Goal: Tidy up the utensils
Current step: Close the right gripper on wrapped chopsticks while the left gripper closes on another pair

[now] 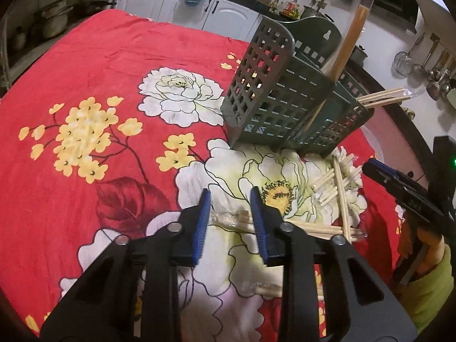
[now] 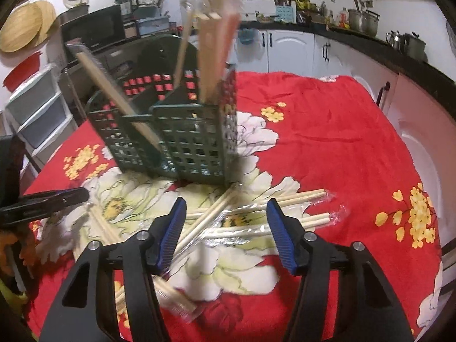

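The left gripper [image 1: 230, 192] has its blue-padded jaws drawn narrow around the end of a plastic-wrapped pair of chopsticks [image 1: 313, 229] lying on the cloth; the wrapped end sits between the pads, but whether they already press on it cannot be told. The right gripper [image 2: 226, 203] hangs with its jaws fairly wide and empty above a loose scatter of wrapped chopsticks [image 2: 256, 219], touching none of them. These pairs lie crossed over one another on a red floral tablecloth [image 1: 99, 65], just in front of a dark green slotted utensil caddy [image 1: 273, 97], which stands upright near the middle of the table. Several wrapped pairs [image 2: 211, 57] already stand or lean in its compartments, their tops poking above the rim. Behind the table run white kitchen cabinets [image 1: 171, 2] and a cluttered dark counter. The step in hand appears to be picking up the next pair, with a good share of the pile still on the cloth. The next move likely calls for a firm pinch on the slippery wrapper, a lift clear of the crossed neighbours, a tilt to upright, then a lowering into an open compartment.
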{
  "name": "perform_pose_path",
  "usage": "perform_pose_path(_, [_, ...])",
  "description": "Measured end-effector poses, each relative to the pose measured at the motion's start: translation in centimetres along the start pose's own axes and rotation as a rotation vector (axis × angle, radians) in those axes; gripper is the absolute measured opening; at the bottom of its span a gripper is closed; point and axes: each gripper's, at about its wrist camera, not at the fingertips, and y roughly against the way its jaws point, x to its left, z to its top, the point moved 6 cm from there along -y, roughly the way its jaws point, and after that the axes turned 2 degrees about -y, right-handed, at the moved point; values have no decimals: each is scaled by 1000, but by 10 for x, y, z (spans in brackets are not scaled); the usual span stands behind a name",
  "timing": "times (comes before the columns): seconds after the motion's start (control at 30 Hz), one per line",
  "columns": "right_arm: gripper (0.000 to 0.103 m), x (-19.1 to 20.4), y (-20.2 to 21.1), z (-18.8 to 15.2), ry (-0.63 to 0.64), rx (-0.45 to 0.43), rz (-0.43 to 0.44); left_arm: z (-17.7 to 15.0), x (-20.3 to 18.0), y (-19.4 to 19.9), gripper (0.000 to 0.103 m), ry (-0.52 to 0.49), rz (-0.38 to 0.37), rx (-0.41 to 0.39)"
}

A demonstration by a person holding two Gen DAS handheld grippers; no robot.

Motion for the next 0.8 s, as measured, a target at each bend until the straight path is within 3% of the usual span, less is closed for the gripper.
perform_pose_path(0.2, [40, -15, -28, 4, -70, 43, 43, -1, 3, -7, 7, -10, 8, 22])
perform_pose_path(0.4, [40, -23, -43, 10, -97, 60, 87, 0, 5, -9, 1, -17, 2, 30])
perform_pose_path(0.63, [40, -17, -56, 13, -15, 94, 111, 0, -1, -9, 1, -36, -8, 33])
perform_pose_path(0.73, [33, -16, -60, 12, -16, 105, 122, 0, -2, -9, 1, -40, -10, 35])
perform_pose_path(0.8, [24, -17, -62, 12, -25, 112, 135, 0, -3, -8, 0, -41, -13, 34])
